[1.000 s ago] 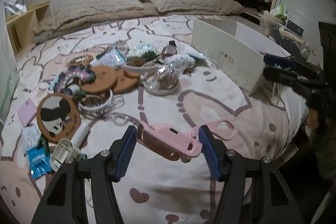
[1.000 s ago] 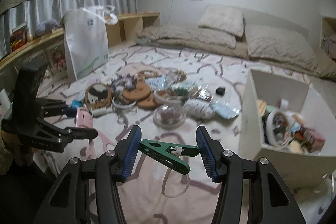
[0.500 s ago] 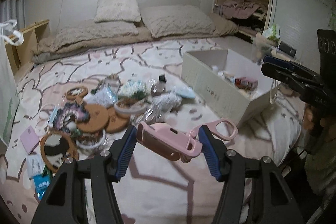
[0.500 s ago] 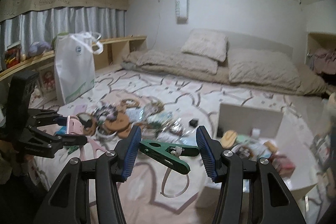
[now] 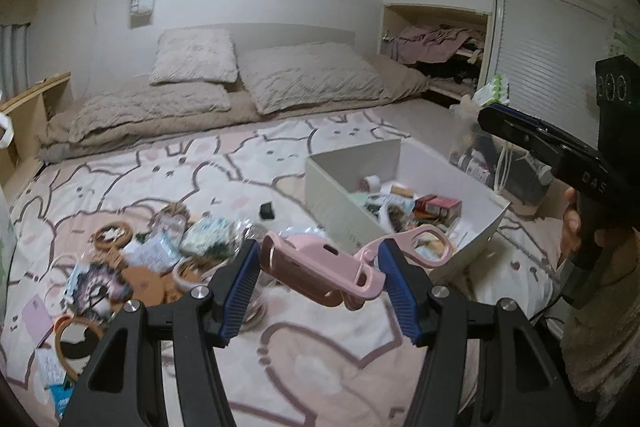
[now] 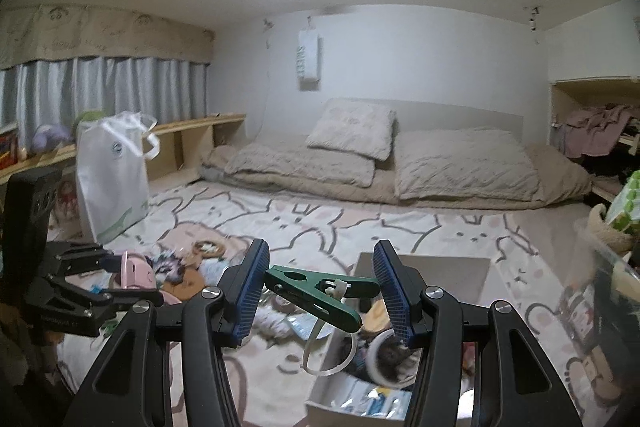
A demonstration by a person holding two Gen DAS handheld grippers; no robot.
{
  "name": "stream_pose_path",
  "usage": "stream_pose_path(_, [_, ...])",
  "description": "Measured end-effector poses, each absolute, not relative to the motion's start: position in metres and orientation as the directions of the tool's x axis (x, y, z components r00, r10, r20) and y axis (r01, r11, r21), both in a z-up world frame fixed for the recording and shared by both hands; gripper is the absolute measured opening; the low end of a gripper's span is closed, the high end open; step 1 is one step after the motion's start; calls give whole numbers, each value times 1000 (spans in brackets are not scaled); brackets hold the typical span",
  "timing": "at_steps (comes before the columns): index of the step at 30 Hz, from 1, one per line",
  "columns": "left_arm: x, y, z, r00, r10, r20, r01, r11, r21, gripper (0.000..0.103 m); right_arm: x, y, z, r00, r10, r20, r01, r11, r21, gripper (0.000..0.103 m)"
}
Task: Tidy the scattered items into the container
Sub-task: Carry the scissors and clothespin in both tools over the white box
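My left gripper (image 5: pixel 316 283) is shut on a pink plastic clip (image 5: pixel 336 267) and holds it above the bed, left of the white box (image 5: pixel 344 199). My right gripper (image 6: pixel 320 291) is shut on a green clothes peg (image 6: pixel 316 293) with a white loop tied to it, held over the near end of the white box (image 6: pixel 424 271). The box holds several small items. The right gripper shows in the left wrist view (image 5: pixel 552 147), and the left gripper with the pink clip shows in the right wrist view (image 6: pixel 104 287).
A heap of scattered items (image 5: pixel 156 251) lies on the pink patterned bedspread (image 5: pixel 312 359), left of the box: cork coasters, packets, a small black cube (image 5: pixel 267 210). Pillows (image 5: pixel 304 75) lie at the head. A white bag (image 6: pixel 112 179) stands by the wooden shelf.
Both grippers have risen and tilted up, still holding their items. The right gripper has moved right, over the box. The left gripper has moved toward the box.
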State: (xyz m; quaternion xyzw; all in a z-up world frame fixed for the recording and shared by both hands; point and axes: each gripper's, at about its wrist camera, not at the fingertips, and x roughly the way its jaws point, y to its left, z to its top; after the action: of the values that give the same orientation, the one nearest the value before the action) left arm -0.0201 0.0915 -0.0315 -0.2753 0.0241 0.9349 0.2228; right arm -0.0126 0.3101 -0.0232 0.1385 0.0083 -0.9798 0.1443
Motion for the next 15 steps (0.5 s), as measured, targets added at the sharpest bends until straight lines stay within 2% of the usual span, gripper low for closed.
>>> stream_pose_path(15, [-50,148,-14,-749,470,-467,-486,-869,-93,61,-33,367,-2,-959,-180,-221,173,-984,51,55])
